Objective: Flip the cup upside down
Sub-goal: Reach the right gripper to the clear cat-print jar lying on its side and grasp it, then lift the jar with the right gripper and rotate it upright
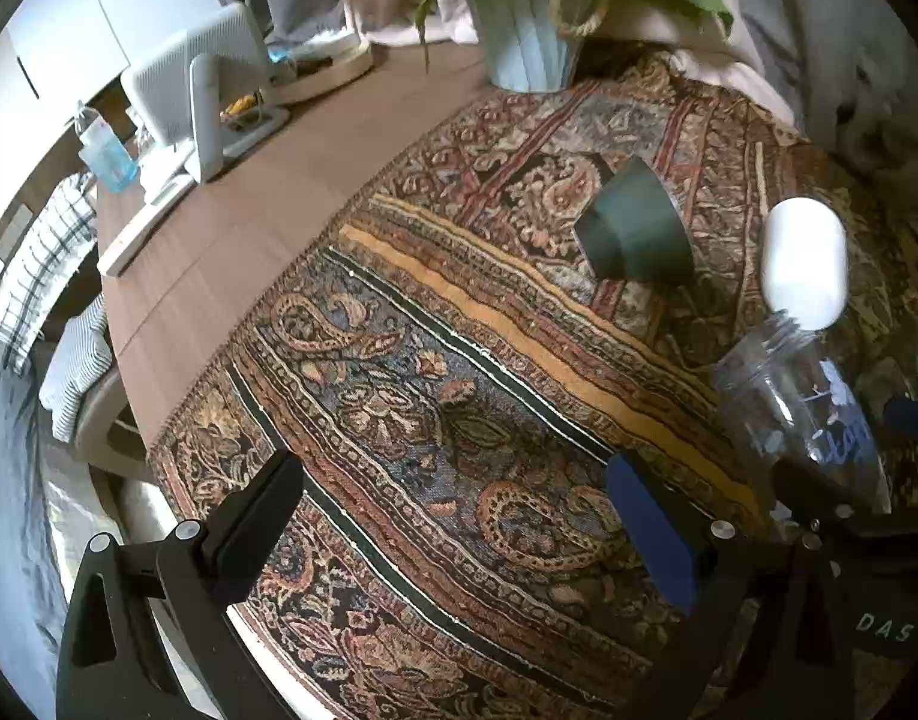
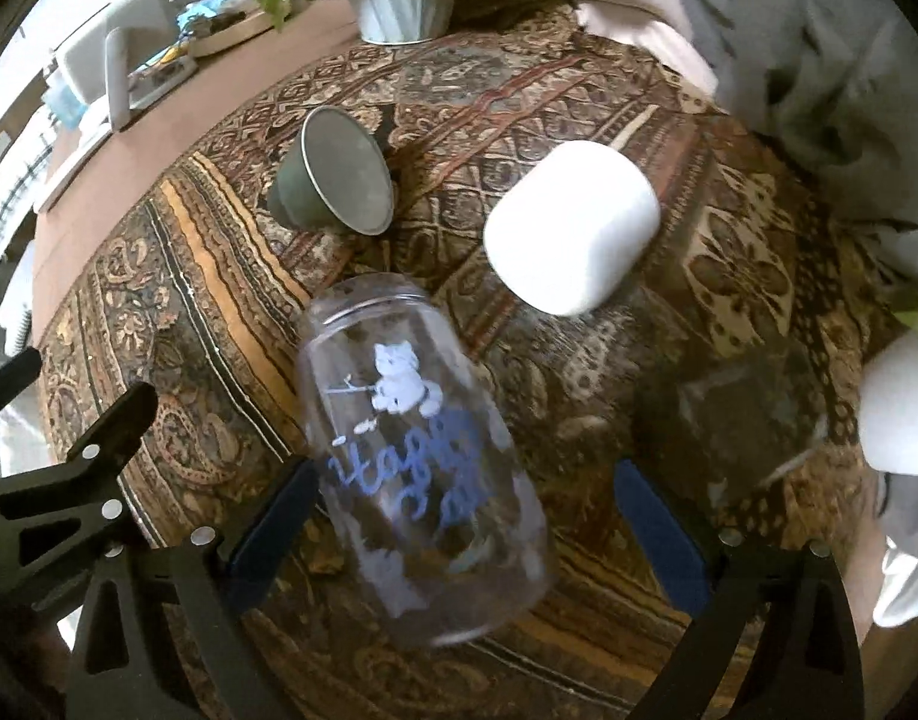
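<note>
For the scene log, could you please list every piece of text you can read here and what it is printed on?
"DAS": white letters on the black gripper body at the lower right of the left wrist view.
Blue cursive lettering under a white cat drawing on the clear glass cup: too blurred to read.
No other text is visible.

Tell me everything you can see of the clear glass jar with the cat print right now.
The clear glass jar looks empty, with a threaded neck and no lid. It bears a white cat print and blue cursive lettering. It sits between the open fingers of the right tool, tilted, neck pointing away toward the white cup. The left finger is right against its side; the other stands apart. Below it is the patterned cloth; whether it touches is unclear.
</note>
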Demonstrator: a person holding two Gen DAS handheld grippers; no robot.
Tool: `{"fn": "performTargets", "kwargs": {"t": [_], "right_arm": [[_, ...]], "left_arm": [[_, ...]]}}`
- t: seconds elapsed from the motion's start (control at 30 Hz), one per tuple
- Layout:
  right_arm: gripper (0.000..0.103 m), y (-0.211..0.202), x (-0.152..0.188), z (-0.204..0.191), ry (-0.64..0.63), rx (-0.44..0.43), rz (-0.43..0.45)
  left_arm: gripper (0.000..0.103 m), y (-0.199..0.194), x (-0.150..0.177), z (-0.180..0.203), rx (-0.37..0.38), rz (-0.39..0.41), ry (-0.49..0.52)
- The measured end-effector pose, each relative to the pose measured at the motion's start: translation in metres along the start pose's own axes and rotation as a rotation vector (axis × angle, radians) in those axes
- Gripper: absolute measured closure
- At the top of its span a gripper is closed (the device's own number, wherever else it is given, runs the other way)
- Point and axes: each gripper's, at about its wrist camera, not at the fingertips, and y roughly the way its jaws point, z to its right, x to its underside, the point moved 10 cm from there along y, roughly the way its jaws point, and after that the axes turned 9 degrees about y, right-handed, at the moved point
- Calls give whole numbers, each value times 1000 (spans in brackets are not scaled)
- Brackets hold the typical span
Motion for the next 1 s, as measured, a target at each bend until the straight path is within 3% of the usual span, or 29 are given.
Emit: {"fn": "performTargets", "kwargs": {"t": [0.17,0.23,0.3,0.57,0.8,1.0], "right_arm": [[12,9,-2,-7,1,-32,-4],[25,10,-1,-11,8,-55,-7],[31,9,1,-13,24,-70,-9],[32,-8,8,-6,160,-54,26],[32,-66,23,-6,368,-33,131],[32,-91,50,-10,548,-11,157]], "left_arm": [[0,9,-1,-1,10,-12,9],[0,11,-1,-2,16,-17,16],[0,12,-1,-4,22,-16,16],[0,0,-14,-7,69,28,92],[0,-43,-36,-13,137,178,243],[0,-61,-41,-16,203,224,333]]}}
